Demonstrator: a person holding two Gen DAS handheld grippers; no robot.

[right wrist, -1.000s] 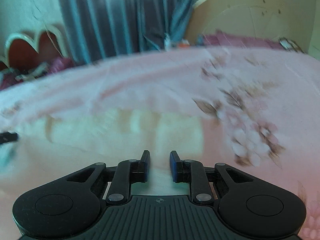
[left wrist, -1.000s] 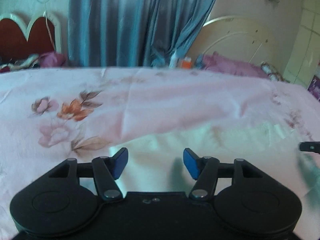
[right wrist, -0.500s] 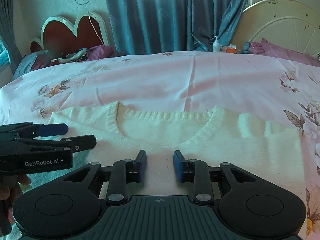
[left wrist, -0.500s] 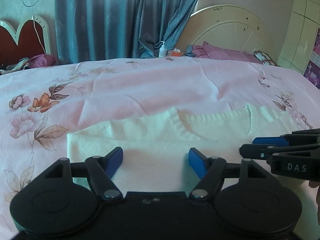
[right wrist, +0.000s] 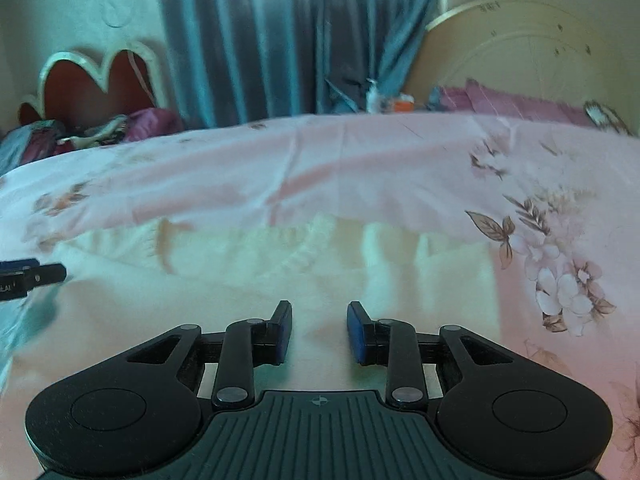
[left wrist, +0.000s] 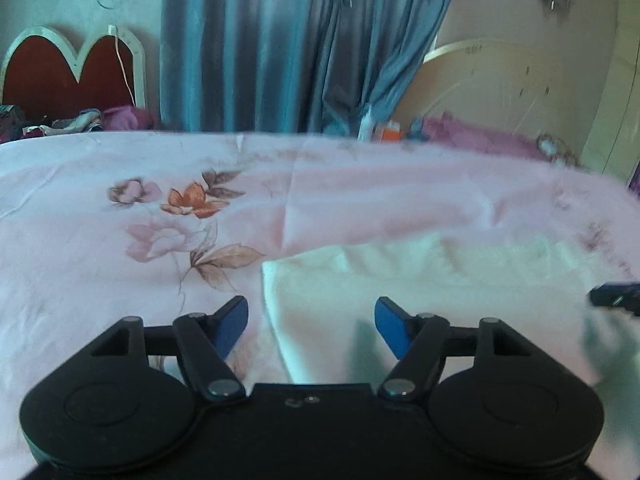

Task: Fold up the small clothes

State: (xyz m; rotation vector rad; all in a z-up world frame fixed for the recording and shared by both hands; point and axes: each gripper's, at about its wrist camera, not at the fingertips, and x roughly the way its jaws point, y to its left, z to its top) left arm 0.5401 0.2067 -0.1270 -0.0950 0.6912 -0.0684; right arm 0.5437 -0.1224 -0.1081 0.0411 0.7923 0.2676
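On a bed spread with a pink floral sheet (left wrist: 120, 280), a cream knitted sweater (right wrist: 280, 280) lies flat, its ribbed neckline toward the far side. Both views are motion-blurred, so fine detail of the knit is uncertain.

Left wrist view: the left gripper (left wrist: 311, 322) hangs over the sweater's left edge. Its blue pads stand well apart; the jaws have just been closing slightly after opening, and nothing is pinched between them. The left pad sits over bare sheet and the right pad over the cream fabric; the garment's edge runs between them. Whether either pad touches the cloth cannot be told. At the right margin the tip of the right gripper shows as a dark bar over the sweater.

Right wrist view: the right gripper (right wrist: 319, 330) is poised over the near body of the sweater, right of the neckline. Its jaws stand at a narrow gap, having just been opening, and they pinch no fabric. At the left margin the left gripper's tip appears as a dark bar with a blue pad above the sweater.

Background: blue-grey curtains (left wrist: 280, 40), a red heart-shaped headboard (left wrist: 68, 76) at left, a round cream headboard (right wrist: 532, 52) at right, and purple bedding (right wrist: 512, 104) beneath it.
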